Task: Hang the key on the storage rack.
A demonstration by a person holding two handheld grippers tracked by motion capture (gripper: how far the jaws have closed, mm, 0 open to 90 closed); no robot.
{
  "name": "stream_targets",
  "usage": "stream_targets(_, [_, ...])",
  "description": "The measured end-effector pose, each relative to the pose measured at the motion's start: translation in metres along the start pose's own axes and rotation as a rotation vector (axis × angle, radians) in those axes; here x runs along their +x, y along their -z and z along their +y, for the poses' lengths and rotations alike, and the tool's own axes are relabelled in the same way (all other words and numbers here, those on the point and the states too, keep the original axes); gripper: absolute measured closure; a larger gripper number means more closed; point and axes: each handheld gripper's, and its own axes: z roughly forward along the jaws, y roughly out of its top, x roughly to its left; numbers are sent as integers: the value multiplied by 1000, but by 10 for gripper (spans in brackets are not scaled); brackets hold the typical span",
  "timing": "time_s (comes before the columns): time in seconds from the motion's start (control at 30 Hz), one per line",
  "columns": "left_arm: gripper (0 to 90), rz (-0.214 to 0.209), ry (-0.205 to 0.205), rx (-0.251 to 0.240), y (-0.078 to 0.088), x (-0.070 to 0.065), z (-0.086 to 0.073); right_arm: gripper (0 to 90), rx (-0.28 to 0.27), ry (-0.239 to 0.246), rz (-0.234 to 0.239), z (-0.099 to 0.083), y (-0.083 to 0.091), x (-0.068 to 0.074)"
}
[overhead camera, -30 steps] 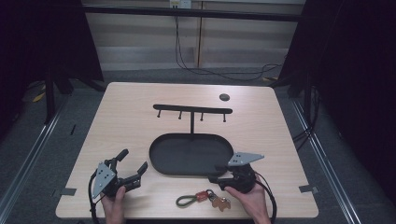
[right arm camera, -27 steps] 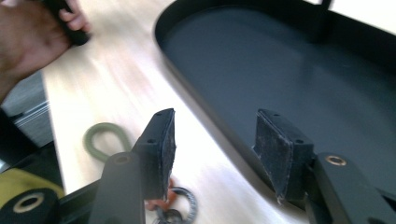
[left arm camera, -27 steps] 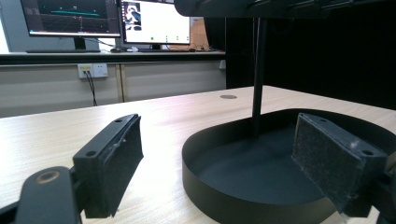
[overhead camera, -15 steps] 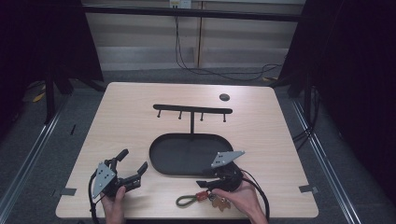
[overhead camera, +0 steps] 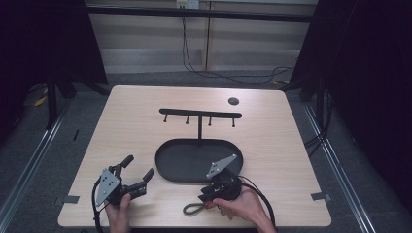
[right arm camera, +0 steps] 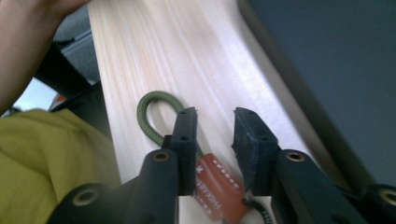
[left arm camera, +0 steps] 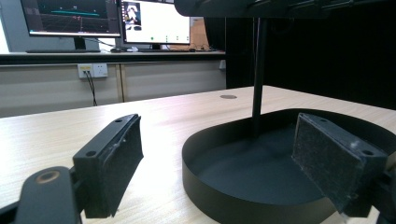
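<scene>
A keychain lies near the table's front edge, with a green cord loop [overhead camera: 193, 208] [right arm camera: 149, 116] and a red tag [right arm camera: 217, 184]. My right gripper [overhead camera: 205, 198] [right arm camera: 215, 114] hangs low over it, open. Its jaws stand on either side of the red tag with a gap between the pads, and the loop sticks out past the left jaw. My left gripper [overhead camera: 139, 166] [left arm camera: 217, 121] rests at the front left, open wide, nothing between its pads [left arm camera: 116, 163]. It faces the black oval tray [overhead camera: 167, 158] [left arm camera: 205, 186].
A black stand with a hook bar [overhead camera: 200, 114] rises on a post [left arm camera: 257, 74] from the tray's far side. A small dark disc [overhead camera: 233, 101] sits at the back right. The tray's rim [right arm camera: 280, 79] runs close beside the right gripper. A yellow garment [right arm camera: 51, 163] is at the near edge.
My right gripper has moved left and down onto the keychain, now covering its red tag in the high view. The left gripper has stayed put.
</scene>
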Motion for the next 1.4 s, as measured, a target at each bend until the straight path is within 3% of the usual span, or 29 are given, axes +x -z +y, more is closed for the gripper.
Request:
stream_targets(0.17, [157, 0, 0, 0, 0, 0, 0, 778, 62, 42, 14, 4, -8, 2])
stream_targets(0.27, [157, 0, 1, -1, 0, 0, 0, 797, 61, 29, 6, 7, -9, 2])
stream_targets(0.63, [157, 0, 1, 0, 0, 0, 0, 766, 123, 66, 39, 16, -16, 5])
stream_targets(0.73, [157, 0, 0, 0, 0, 0, 0, 780, 171, 95, 46, 18, -20, 7])
stream_targets(0.9, [157, 0, 0, 0, 0, 0, 0, 819, 204, 122, 17, 19, -24, 11])
stream_targets(1.13, [157, 0, 0, 0, 0, 0, 0, 840, 195, 112, -6, 20, -25, 10])
stream_targets(1.4, [157, 0, 0, 0, 0, 0, 0, 821, 228, 109, -40, 22, -24, 3])
